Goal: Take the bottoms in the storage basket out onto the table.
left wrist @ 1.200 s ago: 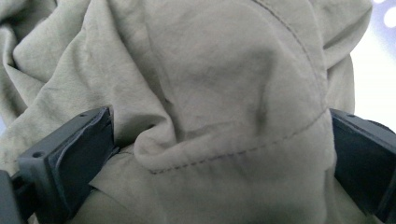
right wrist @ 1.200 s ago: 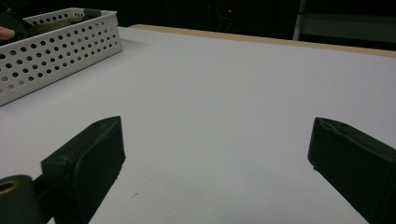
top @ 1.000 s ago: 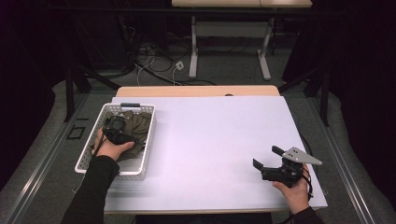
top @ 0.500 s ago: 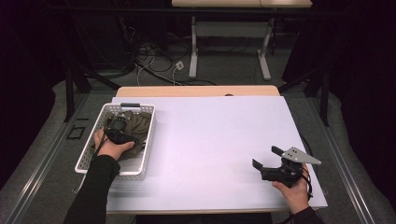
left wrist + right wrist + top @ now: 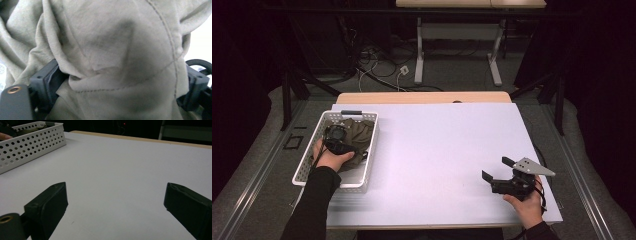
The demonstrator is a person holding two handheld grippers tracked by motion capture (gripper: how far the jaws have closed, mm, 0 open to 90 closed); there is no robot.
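Reaching down into the white perforated basket [image 5: 307,167] at the left edge of the counter [image 5: 437,150], the left gripper [image 5: 337,140] is going after the olive-green cloth [image 5: 362,132] bunched up in there. In the left gripper view a big fold of that cloth [image 5: 112,62] sits right between the jaws, which have just been closing in on it, though you can't really tell if the pads are biting yet or just brushing the fabric. To do this bit well, the person probably wants to pinch a thick gather near that stitched seam rather than one thin layer, so the whole thing lifts cleanly instead of slipping out. The basket walls are the main nuisance: the cloth lies up against the far and right sides, so a straight-up lift looks safer than dragging it sideways over the rim. Over on the right, the right gripper [image 5: 497,172] just hangs near the front right corner of the counter with its jaws wide and nothing between them, well apart from the basket. The rest of the counter is bare white, so there's plenty of room to set the cloth down.
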